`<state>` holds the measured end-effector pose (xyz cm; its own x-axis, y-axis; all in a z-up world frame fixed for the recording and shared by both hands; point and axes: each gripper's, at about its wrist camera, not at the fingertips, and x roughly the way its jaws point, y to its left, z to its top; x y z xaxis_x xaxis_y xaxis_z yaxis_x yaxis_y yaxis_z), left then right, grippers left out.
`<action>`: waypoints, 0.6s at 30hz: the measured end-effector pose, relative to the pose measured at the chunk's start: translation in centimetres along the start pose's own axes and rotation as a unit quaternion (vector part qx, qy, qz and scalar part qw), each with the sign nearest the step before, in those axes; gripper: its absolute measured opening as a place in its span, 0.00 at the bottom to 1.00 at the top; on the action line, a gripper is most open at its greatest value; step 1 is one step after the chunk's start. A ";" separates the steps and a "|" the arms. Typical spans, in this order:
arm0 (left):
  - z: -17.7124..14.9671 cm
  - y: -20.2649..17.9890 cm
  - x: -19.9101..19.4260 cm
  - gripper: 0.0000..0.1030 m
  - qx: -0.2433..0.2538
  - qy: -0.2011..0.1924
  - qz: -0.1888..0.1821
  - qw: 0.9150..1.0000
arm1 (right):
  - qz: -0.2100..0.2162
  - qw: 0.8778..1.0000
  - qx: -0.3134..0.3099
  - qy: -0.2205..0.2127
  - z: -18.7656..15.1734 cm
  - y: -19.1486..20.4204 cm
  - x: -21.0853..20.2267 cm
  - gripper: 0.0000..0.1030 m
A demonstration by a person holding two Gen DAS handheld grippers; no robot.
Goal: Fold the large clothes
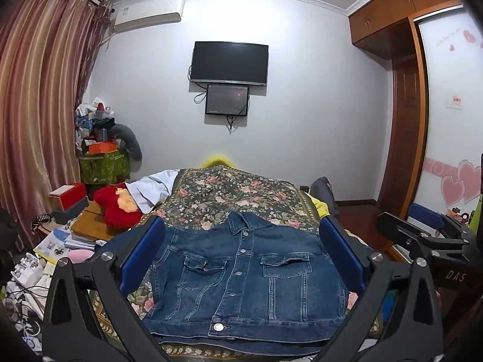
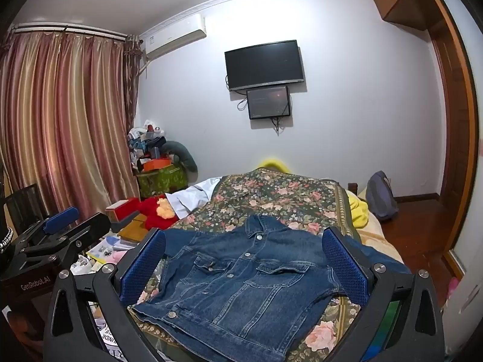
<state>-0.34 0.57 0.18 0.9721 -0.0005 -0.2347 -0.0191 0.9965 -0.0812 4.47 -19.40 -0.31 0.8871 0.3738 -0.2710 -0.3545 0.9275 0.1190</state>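
A dark blue denim jacket lies flat and buttoned on the floral bedspread, with its collar at the far end and its hem nearest me. My left gripper hovers open above the hem end, its blue pads wide apart with nothing between them. In the right wrist view the jacket lies slightly askew, one sleeve trailing right. My right gripper is open over it too, gripping nothing. Each gripper shows in the other's view, the right gripper at the right edge and the left gripper at the left.
Left of the bed stand a red plush toy, boxes, books and cables. A white garment lies at the bed's far left, a yellow cloth at its right edge. A backpack sits on the wooden floor. Curtains hang left, a wardrobe stands right.
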 end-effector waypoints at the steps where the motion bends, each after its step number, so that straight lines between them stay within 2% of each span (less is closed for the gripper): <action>1: 0.4 -0.1 -0.2 1.00 0.001 0.000 0.001 1.000 | 0.000 1.000 -0.001 0.000 0.0 0.1 0.0 1.00; 18: 0.3 -1.1 0.1 1.00 0.014 -0.003 0.002 1.000 | 0.000 1.000 0.000 -0.001 0.0 0.0 0.3 1.00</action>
<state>-0.18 -0.51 0.53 0.9736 0.0033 -0.2284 -0.0159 0.9985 -0.0533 4.77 -19.25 -0.43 0.8879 0.3729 -0.2692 -0.3539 0.9278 0.1181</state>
